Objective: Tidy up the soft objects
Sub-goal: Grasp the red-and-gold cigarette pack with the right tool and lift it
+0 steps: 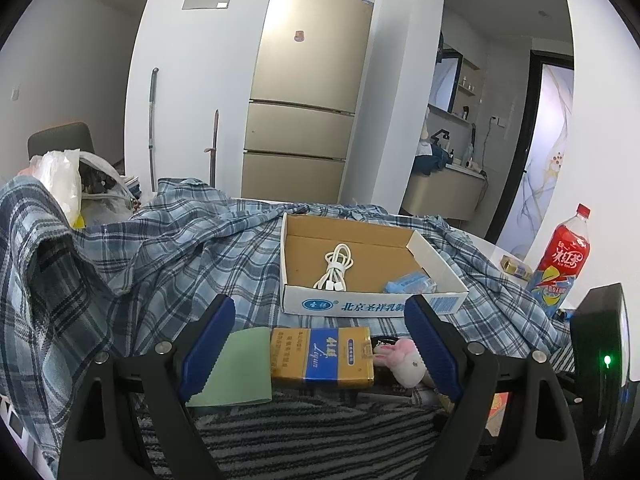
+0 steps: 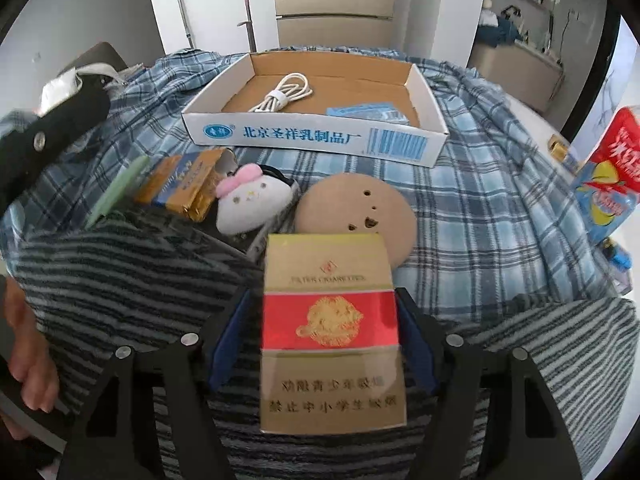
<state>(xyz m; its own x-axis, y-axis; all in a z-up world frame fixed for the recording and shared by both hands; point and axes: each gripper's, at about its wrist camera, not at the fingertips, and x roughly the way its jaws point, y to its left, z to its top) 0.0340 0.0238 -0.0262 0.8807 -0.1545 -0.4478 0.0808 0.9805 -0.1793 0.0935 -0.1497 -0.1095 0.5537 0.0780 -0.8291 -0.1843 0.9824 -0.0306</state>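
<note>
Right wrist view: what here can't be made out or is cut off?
- Striped cloth: the middle is covered by the red-and-gold pack held in the right hand-held gripper.
- Tan disc: near edge hidden behind the pack.
- Red bottle: cut off by the right edge.
- Blue packet in the box: print too small to read.

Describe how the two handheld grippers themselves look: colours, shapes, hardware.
Left gripper: black angular plastic frame with silver round bolts, its two fingers faced with blue ribbed rubber pads. Right gripper: same black frame, silver bolts and blue pads. A black housing with a small green light shows at the left view's right edge. No cables or sleeves visible.
</note>
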